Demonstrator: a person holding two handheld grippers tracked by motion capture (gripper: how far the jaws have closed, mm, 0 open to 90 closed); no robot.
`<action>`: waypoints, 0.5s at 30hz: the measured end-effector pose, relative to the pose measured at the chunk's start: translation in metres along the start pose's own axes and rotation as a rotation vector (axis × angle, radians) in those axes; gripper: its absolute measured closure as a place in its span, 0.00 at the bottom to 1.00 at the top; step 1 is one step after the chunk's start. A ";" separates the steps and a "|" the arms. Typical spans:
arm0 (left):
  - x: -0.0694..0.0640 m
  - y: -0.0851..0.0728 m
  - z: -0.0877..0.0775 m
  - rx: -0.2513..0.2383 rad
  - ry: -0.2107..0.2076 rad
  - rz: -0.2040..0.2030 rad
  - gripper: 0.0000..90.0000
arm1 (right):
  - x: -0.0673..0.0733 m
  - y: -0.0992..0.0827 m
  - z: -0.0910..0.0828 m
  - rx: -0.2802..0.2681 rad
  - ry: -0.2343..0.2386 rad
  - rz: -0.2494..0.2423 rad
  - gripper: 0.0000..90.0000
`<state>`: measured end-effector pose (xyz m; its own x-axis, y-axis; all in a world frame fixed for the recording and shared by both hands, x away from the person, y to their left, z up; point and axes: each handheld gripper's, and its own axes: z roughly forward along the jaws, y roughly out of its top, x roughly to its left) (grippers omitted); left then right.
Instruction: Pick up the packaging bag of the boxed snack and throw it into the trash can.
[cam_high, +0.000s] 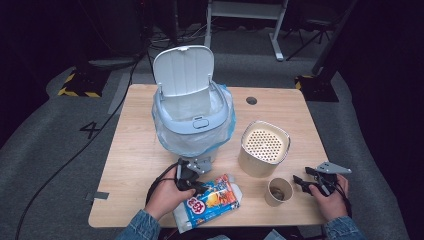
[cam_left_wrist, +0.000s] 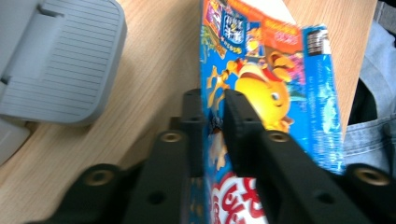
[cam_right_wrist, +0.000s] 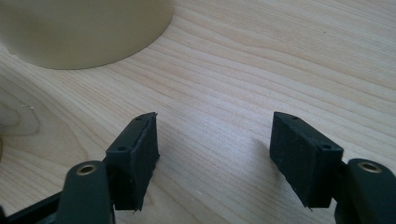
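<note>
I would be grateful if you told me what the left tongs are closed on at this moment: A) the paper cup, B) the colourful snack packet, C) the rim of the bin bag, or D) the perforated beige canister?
B: in the left gripper view the left tongs pinch the edge of the colourful snack packet, which lies on the table in front of the lidded bin.

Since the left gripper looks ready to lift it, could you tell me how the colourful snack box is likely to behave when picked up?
The snack box looks like thin printed cardboard, so probably light and fairly stiff. The left gripper pinches just one thin edge, so the box may sag or swing as it rises. Its glossy print could be a little slippery, so it might slide between the jaws.
</note>
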<state>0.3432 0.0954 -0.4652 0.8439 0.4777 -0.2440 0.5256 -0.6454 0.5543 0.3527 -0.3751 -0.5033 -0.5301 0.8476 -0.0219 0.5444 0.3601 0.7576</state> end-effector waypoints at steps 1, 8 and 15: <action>0.000 0.000 -0.003 -0.012 -0.002 0.002 0.93 | 0.000 0.000 0.000 0.000 0.000 0.000 0.37; -0.004 -0.001 -0.033 -0.161 -0.007 0.013 0.99 | -0.001 0.000 0.000 0.002 0.006 0.007 0.37; -0.010 0.002 -0.056 -0.301 -0.004 0.039 0.99 | -0.001 0.000 0.000 0.002 0.006 0.007 0.37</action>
<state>0.3296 0.1225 -0.4175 0.8635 0.4533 -0.2211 0.4381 -0.4570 0.7741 0.3534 -0.3757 -0.5033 -0.5298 0.8480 -0.0124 0.5498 0.3546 0.7562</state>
